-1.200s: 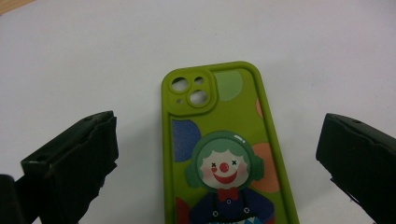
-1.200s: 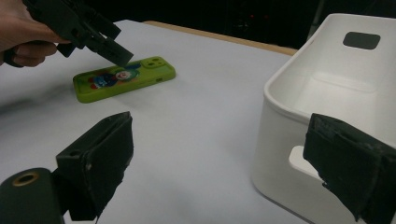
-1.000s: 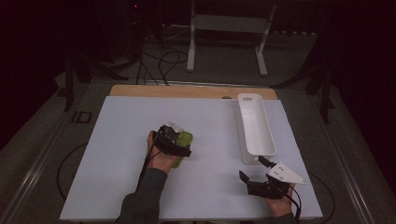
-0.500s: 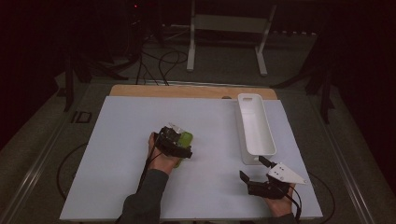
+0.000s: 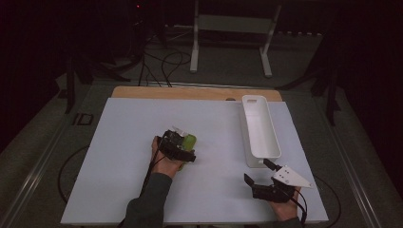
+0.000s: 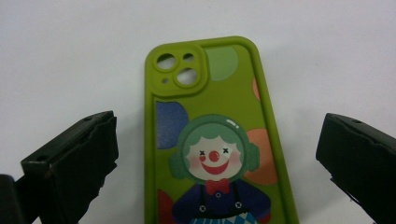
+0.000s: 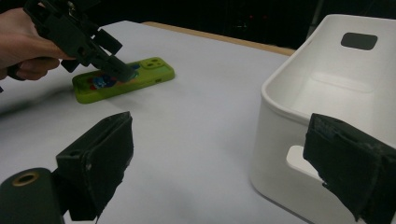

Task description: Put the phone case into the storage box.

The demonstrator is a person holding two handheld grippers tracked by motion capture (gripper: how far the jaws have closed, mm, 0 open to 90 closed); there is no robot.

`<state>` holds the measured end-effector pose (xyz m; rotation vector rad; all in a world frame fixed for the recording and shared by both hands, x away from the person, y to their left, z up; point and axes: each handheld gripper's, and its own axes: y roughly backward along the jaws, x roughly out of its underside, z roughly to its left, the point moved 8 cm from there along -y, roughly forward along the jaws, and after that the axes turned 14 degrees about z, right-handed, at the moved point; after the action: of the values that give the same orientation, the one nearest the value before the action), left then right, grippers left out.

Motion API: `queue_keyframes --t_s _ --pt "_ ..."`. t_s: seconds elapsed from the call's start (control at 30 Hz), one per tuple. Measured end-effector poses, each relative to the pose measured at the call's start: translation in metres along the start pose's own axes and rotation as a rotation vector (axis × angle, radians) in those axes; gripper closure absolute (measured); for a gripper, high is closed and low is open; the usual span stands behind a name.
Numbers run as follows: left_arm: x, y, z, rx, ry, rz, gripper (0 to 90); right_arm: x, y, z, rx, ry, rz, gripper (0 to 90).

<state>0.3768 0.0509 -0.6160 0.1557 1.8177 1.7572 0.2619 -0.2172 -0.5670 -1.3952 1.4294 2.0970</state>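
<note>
In the high view the right tool (image 5: pixel 259 176) sits nearest, at about 5 o'clock on the white surface (image 5: pixel 119 156), its jaws spread wide with nothing between them. In the right gripper view those jaws frame bare surface, with the near end of the white bin (image 7: pixel 327 93) just beyond at 2 o'clock.

Farther in, near the middle of the surface, the left tool (image 5: pixel 183 149) hangs over a green phone case (image 5: pixel 189 141). The left gripper view looks straight down on that phone case (image 6: pixel 215 140), lying flat with its clown picture up and its camera cutouts toward 12 o'clock. The jaws stand apart, one on each long side, clear of its edges.

Seen from the right gripper view, the left tool (image 7: pixel 116 70) is at 10 o'clock, its tips low over the case (image 7: pixel 126 79).

The bin (image 5: pixel 259 130) runs from about 3 o'clock toward 1 o'clock, well apart from the case.
</note>
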Motion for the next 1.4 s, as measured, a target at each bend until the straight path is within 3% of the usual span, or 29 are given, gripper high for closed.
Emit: queue_keyframes --t_s 1.1,1.4 --pt "0.01 -0.014 0.003 0.028 0.024 0.058 0.0 0.0 0.0 0.0 0.002 0.003 0.0 8.3" --pt "0.012 -0.017 0.003 0.014 0.025 0.081 0.0 0.0 0.0 0.0 0.001 0.004 0.001 8.3"
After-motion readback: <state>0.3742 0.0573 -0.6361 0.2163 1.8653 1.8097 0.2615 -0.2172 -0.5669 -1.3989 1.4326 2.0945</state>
